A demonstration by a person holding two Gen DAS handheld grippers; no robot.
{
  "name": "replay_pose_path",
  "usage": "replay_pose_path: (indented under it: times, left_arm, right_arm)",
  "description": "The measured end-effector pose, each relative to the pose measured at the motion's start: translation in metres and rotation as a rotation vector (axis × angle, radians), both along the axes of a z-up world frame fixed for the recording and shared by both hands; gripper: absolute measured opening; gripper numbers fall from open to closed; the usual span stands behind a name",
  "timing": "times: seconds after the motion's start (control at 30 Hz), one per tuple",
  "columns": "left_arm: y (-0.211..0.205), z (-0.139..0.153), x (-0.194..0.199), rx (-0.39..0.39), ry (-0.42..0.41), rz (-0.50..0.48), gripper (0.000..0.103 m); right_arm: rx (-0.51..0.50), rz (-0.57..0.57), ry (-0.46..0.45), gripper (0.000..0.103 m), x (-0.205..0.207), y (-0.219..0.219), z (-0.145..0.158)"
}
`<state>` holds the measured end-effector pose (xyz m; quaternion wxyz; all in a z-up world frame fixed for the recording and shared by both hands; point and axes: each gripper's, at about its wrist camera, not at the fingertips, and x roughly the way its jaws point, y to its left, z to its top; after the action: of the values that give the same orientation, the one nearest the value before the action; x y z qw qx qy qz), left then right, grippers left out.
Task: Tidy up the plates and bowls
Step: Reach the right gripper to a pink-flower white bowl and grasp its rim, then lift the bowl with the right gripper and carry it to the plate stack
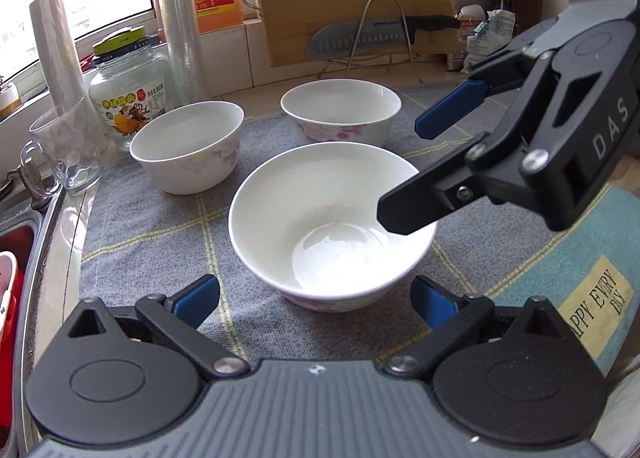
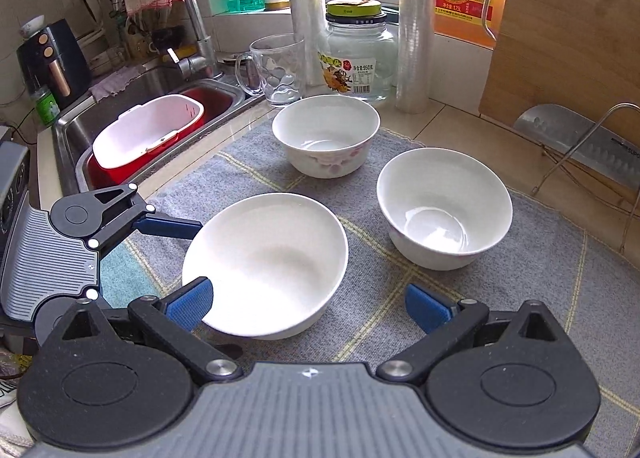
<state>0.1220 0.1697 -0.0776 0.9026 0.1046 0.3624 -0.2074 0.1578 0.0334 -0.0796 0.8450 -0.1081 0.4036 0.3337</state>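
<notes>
Three white bowls stood on grey mat. Nearest bowl sat between spread fingers of left gripper. Right gripper also gaped wide, one finger over that bowl's rim. Other bowls lay behind, apart.

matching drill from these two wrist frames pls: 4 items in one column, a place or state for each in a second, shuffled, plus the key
Items
1. nearest bowl
2. glass mug
3. knife
4. white tub

Places or states
A. in the sink, inside a red basin
B. on the wire rack, against the wooden cutting board
C. on the counter edge next to the sink, empty
D. on the grey mat, between the open fingers of both grippers

Pairs: 1-D, 2-C, 3-B, 4-A
</notes>
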Motion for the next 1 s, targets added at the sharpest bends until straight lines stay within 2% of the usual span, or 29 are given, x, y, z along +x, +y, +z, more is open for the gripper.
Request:
replay_pose_path:
  times: [0.07,0.17,0.23,0.4,0.57,1.0]
  left_arm:
    - [0.000,0.000,0.002,-0.004,0.000,-0.016,0.099]
    - [0.000,-0.001,0.004,-0.003,0.003,-0.034,0.092]
    - [0.001,-0.002,0.005,-0.005,0.004,-0.041,0.091]
    - [0.000,-0.001,0.004,-0.006,0.002,-0.063,0.087]
    - [-0.001,0.000,0.003,-0.008,0.000,-0.077,0.081]
    - [-0.007,0.007,0.002,0.034,0.012,-0.083,0.081]
  right_arm:
    - [0.001,0.012,0.010,0.103,0.005,0.005,-0.003]
    - [0.007,0.034,0.024,0.103,0.010,0.013,-0.006]
    - [0.010,0.046,0.032,0.103,0.014,0.017,-0.008]
    - [0.020,0.067,0.064,0.093,0.021,0.022,-0.012]
    - [0.029,0.085,0.077,0.090,0.023,0.024,-0.013]
    - [0.045,0.095,0.083,0.090,0.019,0.021,-0.009]
